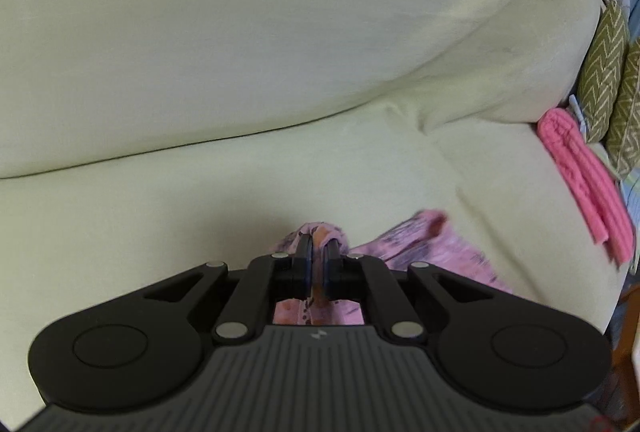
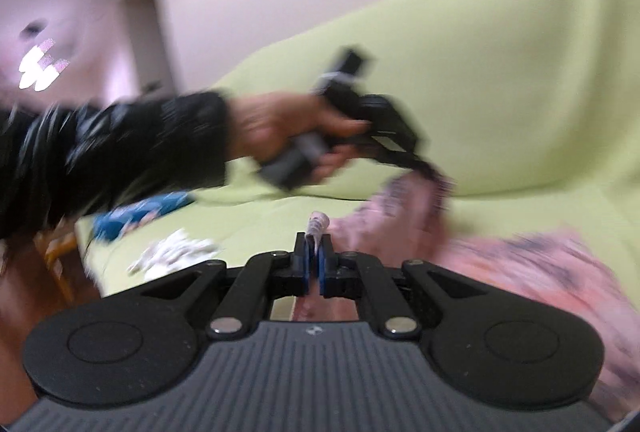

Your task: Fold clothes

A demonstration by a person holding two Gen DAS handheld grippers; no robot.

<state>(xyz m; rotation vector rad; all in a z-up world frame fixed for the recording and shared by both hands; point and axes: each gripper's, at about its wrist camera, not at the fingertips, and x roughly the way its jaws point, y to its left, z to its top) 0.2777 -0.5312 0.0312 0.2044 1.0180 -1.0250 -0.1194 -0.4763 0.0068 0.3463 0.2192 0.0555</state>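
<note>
Pale green covers stretched over the sofa (image 1: 280, 52), where a pink printed garment (image 2: 520, 264) hung slack between two tools just above the seat. Left tool (image 1: 319, 252) was pinched tight on a bunched edge of it; right tool (image 2: 315, 256) was likewise clamped narrow on another edge. By my reckoning a fold was under way, both held edges needing to travel together and land level. Folded pink cloth (image 1: 580, 176) lay near the sofa's far end.

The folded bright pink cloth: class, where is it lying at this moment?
In the left wrist view, the folded bright pink cloth lies at the right end of the green sofa, beside the olive zigzag cushions.
</note>
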